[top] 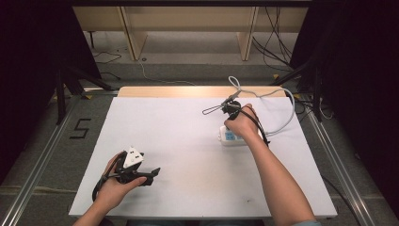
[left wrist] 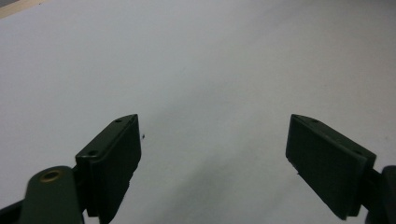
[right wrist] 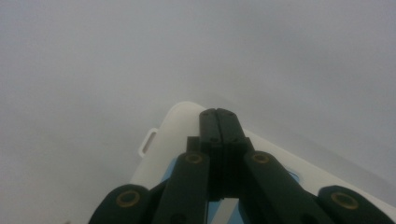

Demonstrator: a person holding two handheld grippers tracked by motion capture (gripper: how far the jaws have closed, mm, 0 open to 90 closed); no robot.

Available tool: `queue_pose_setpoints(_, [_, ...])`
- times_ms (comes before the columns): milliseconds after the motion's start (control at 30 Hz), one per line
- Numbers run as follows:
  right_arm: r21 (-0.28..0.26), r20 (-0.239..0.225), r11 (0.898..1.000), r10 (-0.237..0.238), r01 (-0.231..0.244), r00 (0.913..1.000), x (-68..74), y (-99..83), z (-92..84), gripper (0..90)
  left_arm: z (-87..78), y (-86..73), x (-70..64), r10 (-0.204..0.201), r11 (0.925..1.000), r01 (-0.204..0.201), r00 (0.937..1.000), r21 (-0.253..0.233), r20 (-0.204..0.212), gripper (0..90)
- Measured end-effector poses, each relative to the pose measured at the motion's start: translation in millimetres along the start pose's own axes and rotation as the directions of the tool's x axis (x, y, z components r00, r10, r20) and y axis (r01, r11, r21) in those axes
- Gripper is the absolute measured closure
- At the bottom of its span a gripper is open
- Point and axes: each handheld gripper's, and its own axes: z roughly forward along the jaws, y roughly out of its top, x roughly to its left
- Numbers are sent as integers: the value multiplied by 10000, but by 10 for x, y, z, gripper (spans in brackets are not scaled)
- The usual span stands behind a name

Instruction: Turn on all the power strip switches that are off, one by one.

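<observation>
Seen from above, the right gripper (top: pixel 231 109) hovers over a white power strip (top: pixel 229 137) near the desk's (top: pixel 188 155) far right corner, its grey cable (top: pixel 282 120) looping toward the right edge. Its own view shows the fingers (right wrist: pixel 219 123) pressed together above the strip. The left gripper (top: pixel 151 175), near the front left corner, has fingers (left wrist: pixel 116 149) spread over bare desk.

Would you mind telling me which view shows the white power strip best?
The high view: the power strip lies on the table with its grey cable, partly under the right hand. The right gripper view shows one blurred end.
</observation>
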Motion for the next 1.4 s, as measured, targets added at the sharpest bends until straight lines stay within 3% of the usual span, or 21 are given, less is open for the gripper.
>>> queue_pose_setpoints(533, [190, 36, 9995, 257, -258, 9997, 6, 16, 17, 900, 7, 0, 0, -38, 10000, 38, 10000, 2, 22, 180])
queue_pose_setpoints(967, [162, -190, 9988, 468, -465, 9987, -35, 4, 21, 900, 4, -1, 0, -33, 10000, 33, 10000, -3, 19, 180])
queue_pose_setpoints(1400, [176, -44, 9990, 416, -415, 9991, -18, 3, 30, 900, 2, -1, -3, -1, 10000, 1, 10000, 25, 37, 180])
